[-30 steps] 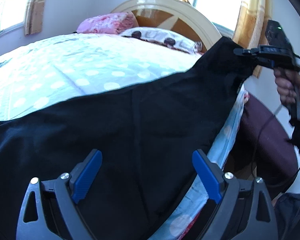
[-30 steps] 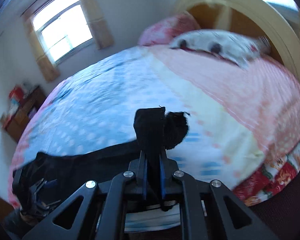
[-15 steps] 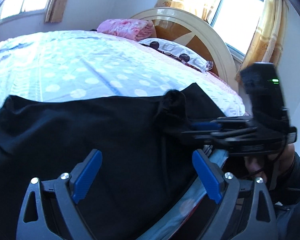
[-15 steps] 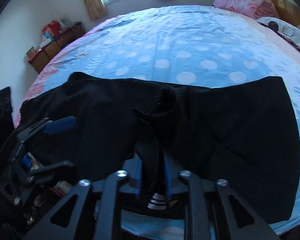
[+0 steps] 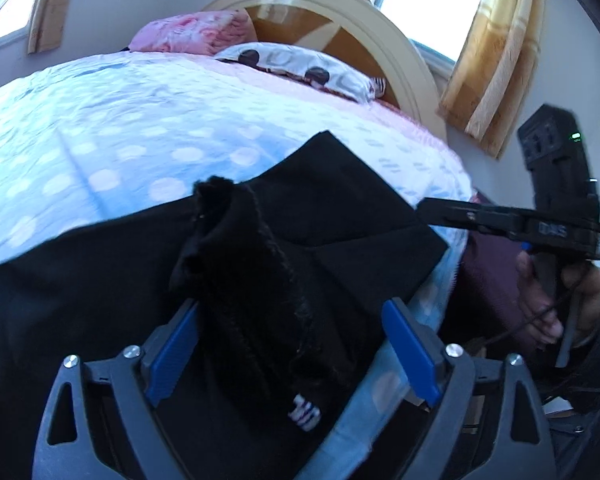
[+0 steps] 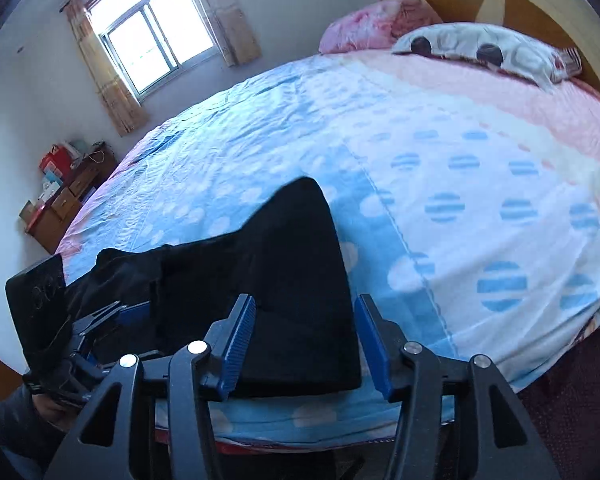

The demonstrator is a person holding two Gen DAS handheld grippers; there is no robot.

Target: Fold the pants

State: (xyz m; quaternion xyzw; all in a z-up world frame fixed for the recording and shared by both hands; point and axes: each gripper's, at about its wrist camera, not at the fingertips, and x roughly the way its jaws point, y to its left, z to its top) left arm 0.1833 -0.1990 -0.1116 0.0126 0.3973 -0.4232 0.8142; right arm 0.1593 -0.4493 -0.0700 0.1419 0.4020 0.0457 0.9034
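Black pants (image 5: 100,300) lie folded over near the front edge of the bed, also seen in the right wrist view (image 6: 284,280). A bunched end of the fabric (image 5: 228,236) stands up between my left gripper's fingers. My left gripper (image 5: 292,348) is open around that bunch, its blue pads apart. My right gripper (image 6: 304,344) is open and empty, hovering over the folded corner of the pants; it also shows in the left wrist view (image 5: 440,212) to the right of the pants.
The bed has a blue dotted sheet (image 6: 440,184) with pillows (image 6: 480,48) and a wooden headboard (image 5: 340,32) at the far end. A wooden dresser (image 6: 64,200) stands by the window wall. A dark red floor (image 6: 580,400) lies beside the bed.
My right gripper has let go of the pants end it carried across and has drawn back to the right, open. The pants end now lies bunched between my left gripper's fingers.
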